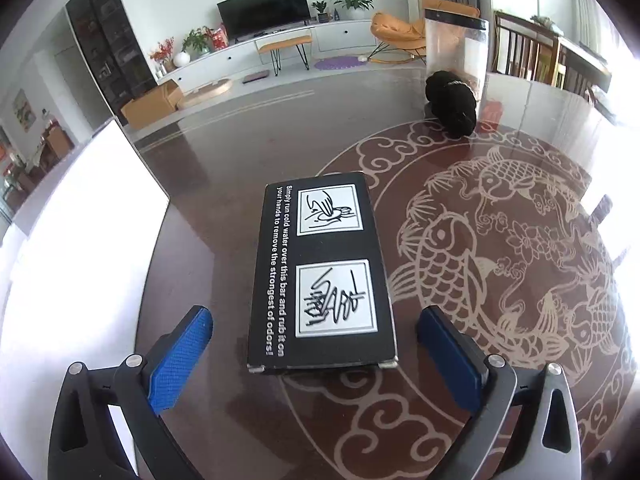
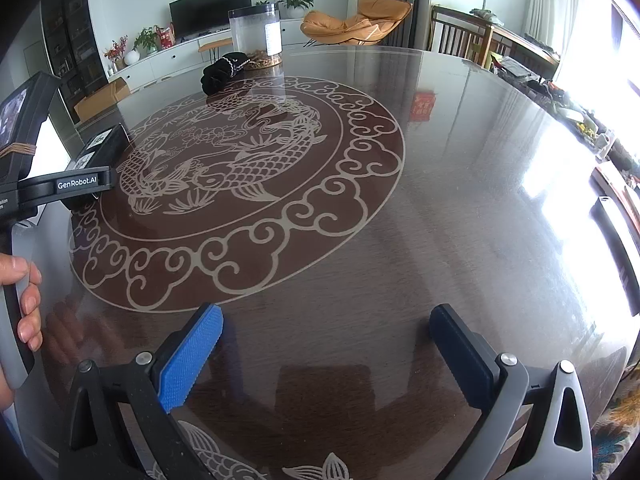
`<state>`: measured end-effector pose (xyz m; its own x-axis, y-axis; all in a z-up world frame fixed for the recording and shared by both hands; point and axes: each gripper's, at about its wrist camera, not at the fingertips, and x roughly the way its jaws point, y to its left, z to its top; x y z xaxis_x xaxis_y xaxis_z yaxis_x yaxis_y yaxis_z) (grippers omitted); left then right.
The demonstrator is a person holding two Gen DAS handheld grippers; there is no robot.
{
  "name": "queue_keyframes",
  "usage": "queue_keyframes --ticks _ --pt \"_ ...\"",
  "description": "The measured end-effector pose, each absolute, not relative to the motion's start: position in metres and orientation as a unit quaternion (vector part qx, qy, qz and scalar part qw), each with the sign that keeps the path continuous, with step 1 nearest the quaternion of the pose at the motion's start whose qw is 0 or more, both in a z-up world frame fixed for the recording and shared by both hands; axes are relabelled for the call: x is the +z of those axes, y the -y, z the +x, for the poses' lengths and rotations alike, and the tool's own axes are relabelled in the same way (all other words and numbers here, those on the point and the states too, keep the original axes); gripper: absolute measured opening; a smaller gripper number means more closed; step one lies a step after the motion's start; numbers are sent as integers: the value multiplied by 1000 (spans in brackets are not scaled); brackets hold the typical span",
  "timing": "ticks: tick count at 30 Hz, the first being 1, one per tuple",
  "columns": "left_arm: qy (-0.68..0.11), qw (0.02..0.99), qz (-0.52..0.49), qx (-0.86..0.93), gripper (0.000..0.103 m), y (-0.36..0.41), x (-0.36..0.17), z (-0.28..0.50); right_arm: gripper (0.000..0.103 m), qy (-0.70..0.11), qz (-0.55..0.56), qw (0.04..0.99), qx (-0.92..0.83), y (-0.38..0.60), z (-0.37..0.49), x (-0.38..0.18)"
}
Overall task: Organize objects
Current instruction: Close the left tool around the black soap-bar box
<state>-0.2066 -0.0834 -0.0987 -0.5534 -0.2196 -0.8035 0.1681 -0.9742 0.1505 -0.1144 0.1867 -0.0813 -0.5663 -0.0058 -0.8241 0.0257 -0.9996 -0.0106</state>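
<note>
Left gripper jaws wide, nothing held — black box just ahead between them, long axis running away, probably flat on table; right gripper wide, well apart.

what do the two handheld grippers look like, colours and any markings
Both match: the left gripper and right gripper each have black and grey angular arms with silver rivets and blue textured finger pads. The left one's black body reads GenRobot.AI in white.

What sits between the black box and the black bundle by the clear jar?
Nothing: in the left wrist view only bare glossy table runs from the black box to the black bundle beside the clear jar.
</note>
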Motion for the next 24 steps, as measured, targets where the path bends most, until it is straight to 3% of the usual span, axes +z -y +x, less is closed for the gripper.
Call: queue_keyframes --ticks 5,24 --pt "-51 92 471 -876 103 98 -107 -212 103 -11 466 9 -885 -186 -115 -81" --pt "-64 116 474 -871 103 107 -111 -220 103 -10 466 9 -885 -187 -114 -81"
